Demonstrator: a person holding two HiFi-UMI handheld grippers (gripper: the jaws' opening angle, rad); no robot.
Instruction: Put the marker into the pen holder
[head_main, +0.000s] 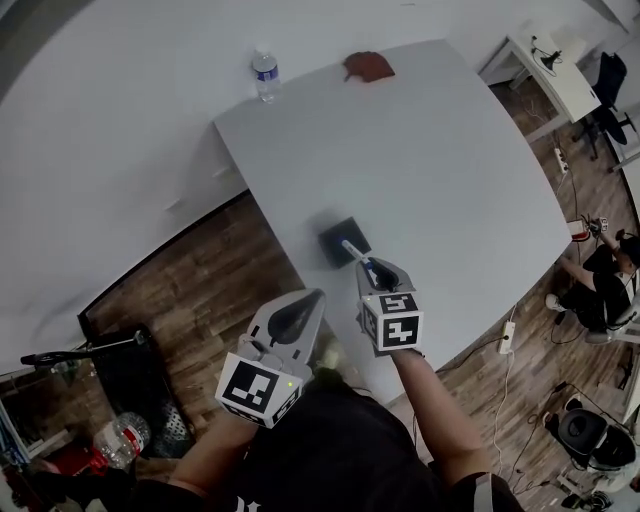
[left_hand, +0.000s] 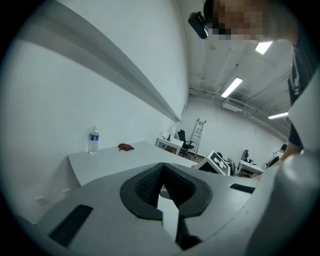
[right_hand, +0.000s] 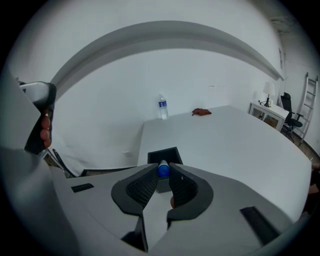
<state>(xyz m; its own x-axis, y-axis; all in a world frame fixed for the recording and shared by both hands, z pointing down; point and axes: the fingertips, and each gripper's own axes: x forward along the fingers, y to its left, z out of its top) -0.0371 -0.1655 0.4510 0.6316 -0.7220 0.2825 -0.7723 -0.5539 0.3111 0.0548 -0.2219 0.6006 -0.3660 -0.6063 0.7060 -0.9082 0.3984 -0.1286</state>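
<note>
A white marker with a blue end (head_main: 358, 254) is clamped in my right gripper (head_main: 374, 270), its white tip pointing at the black square pen holder (head_main: 343, 240) near the table's front left edge. In the right gripper view the marker's blue end (right_hand: 163, 170) shows between the shut jaws, with the pen holder (right_hand: 164, 155) just beyond. My left gripper (head_main: 297, 318) hangs off the table's near edge, above the floor, jaws closed with nothing between them. In the left gripper view the left gripper (left_hand: 161, 184) points across the room.
On the white table (head_main: 440, 170), a water bottle (head_main: 265, 76) stands at the far left corner and a reddish-brown cloth (head_main: 368, 66) lies at the far edge. Wooden floor, cables and a power strip (head_main: 506, 338) lie to the right; black bags (head_main: 135, 385) sit left.
</note>
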